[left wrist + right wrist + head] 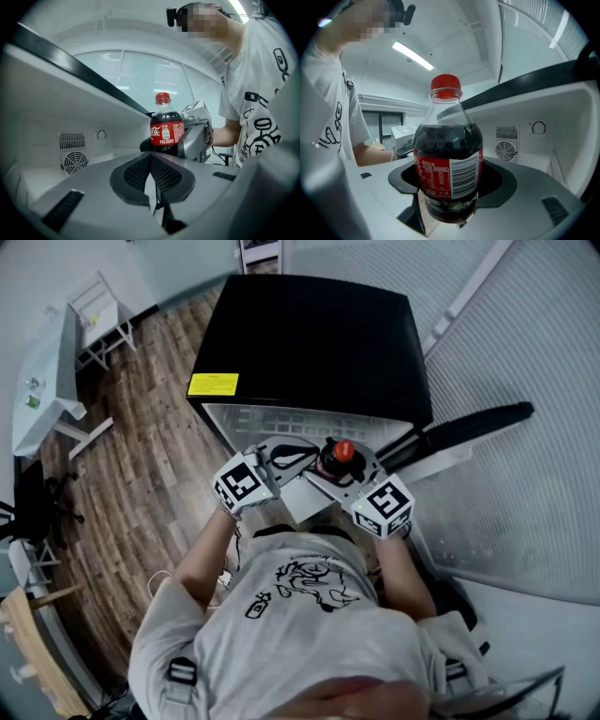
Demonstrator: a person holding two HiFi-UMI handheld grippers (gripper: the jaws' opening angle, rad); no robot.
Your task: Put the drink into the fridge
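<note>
One gripper works: the right gripper clamps the red-capped plastic cola bottle upright before the open black-topped fridge. The left gripper is closed and empty. Held low, the bottle could tip against the fridge's edge.

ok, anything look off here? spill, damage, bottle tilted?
Nothing stands out. The bottle is upright and capped, gripped in the right tongs at the open fridge, with no spill visible. The left tongs are shut and empty.
</note>
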